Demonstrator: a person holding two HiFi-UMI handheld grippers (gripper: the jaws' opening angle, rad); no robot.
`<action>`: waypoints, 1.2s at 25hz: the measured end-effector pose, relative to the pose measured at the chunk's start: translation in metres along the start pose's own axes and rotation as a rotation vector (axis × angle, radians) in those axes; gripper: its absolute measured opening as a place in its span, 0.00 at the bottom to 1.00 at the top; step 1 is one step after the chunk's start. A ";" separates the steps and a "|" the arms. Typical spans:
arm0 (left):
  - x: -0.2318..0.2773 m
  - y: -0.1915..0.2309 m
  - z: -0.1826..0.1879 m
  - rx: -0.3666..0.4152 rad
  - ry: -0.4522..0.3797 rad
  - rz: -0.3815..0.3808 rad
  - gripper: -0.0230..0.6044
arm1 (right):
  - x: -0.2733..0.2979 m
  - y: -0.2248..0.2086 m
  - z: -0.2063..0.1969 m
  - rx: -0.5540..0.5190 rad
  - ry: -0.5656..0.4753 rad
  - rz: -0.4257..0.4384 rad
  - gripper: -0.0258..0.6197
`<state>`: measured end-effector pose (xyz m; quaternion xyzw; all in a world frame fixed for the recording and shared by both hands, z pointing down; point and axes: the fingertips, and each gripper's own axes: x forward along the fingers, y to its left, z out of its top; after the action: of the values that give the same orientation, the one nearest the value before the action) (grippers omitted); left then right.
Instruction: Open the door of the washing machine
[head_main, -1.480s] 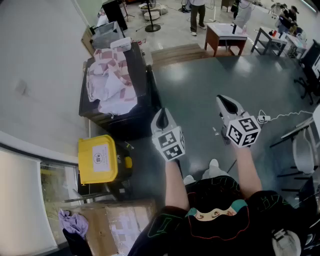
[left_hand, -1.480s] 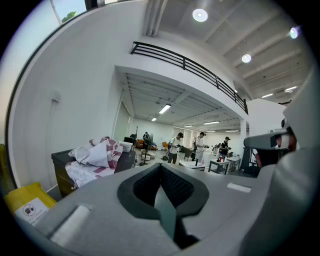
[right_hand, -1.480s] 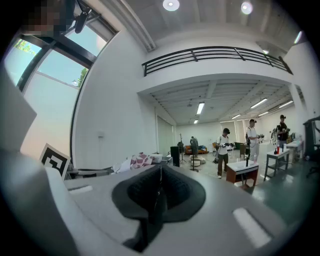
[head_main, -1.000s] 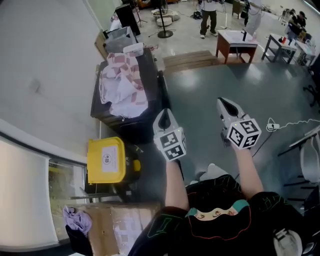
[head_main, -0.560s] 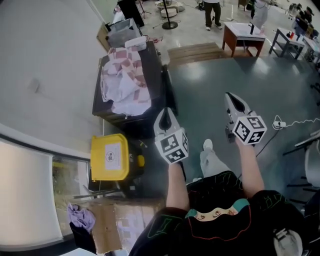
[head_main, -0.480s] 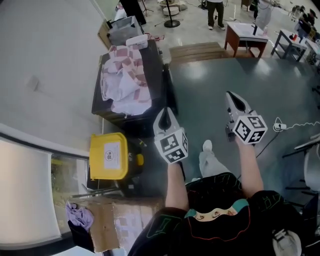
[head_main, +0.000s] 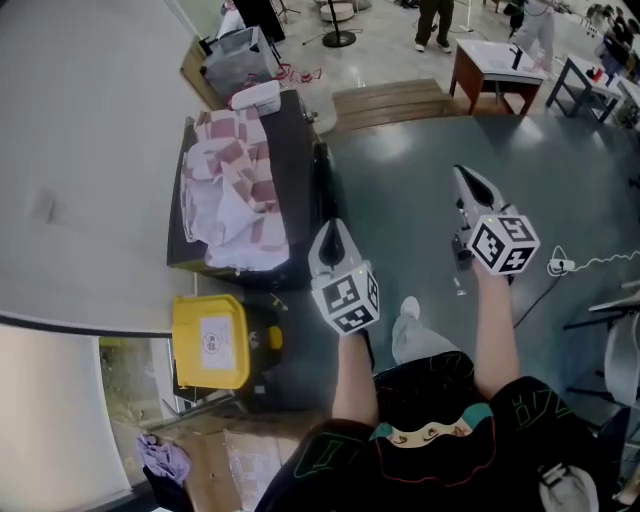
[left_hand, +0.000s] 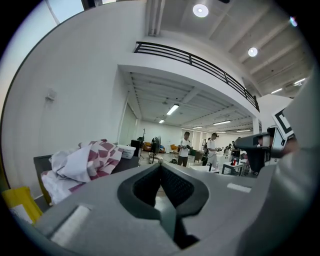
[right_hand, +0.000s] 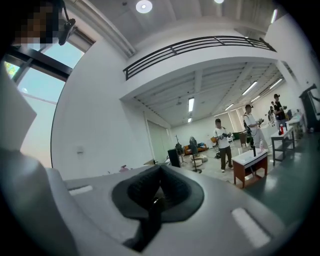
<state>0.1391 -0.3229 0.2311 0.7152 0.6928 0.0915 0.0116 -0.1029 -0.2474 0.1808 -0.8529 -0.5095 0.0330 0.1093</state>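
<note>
Head view: high, steeply down onto left gripper (head_main: 331, 226), right gripper (head_main: 463, 174), floor (head_main: 400, 190). Gripper views: low, level, close behind own jaws, facing hall. Left shares checked cloth pile (left_hand: 82, 162) with head view; right shares wooden table (right_hand: 251, 162), standing person (right_hand: 223, 142).

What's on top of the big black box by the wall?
A crumpled checked cloth and a small white box. The cloth hides much of the black box's top; anything beneath it can't be seen.

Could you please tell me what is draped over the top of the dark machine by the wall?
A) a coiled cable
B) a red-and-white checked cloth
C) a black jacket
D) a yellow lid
B: a red-and-white checked cloth lies crumpled across the top of the dark machine.
</note>
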 end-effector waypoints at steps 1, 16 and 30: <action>0.017 -0.005 -0.001 0.001 0.008 -0.006 0.05 | 0.009 -0.011 -0.003 -0.013 0.018 -0.012 0.04; 0.225 -0.085 0.017 0.009 0.007 -0.107 0.05 | 0.124 -0.162 0.013 -0.104 0.109 -0.091 0.04; 0.415 -0.056 -0.013 0.010 0.096 -0.060 0.05 | 0.308 -0.225 -0.019 -0.076 0.192 -0.035 0.04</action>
<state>0.0912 0.0906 0.2831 0.6890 0.7141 0.1218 -0.0227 -0.1464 0.1228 0.2655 -0.8466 -0.5124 -0.0702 0.1255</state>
